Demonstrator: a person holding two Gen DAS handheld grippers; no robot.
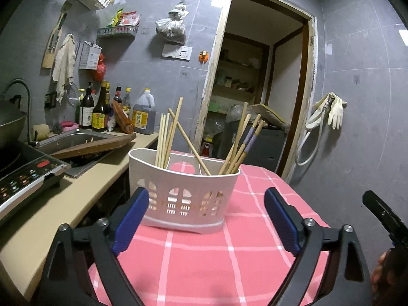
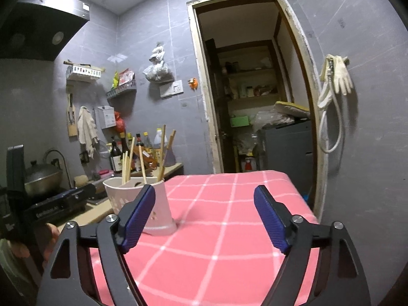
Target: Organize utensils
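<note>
A white perforated utensil holder (image 1: 183, 191) stands upright on the pink checked tablecloth (image 1: 229, 255). Several wooden chopsticks (image 1: 165, 137) lean inside it, some with purple bands (image 1: 251, 137). My left gripper (image 1: 206, 204) is open and empty, its blue pads just in front of the holder, to either side. In the right wrist view the holder (image 2: 142, 204) stands at the left, partly behind my left finger (image 2: 139, 219). My right gripper (image 2: 204, 211) is open and empty above the tablecloth (image 2: 216, 242), to the right of the holder.
A beige counter (image 1: 63, 204) runs along the left with an induction cooker (image 1: 25, 176), a sink (image 1: 74, 140) holding a wooden board, and several sauce bottles (image 1: 102, 112). A doorway (image 1: 255, 89) opens behind the table. The other handheld gripper shows at the left edge (image 2: 15, 191).
</note>
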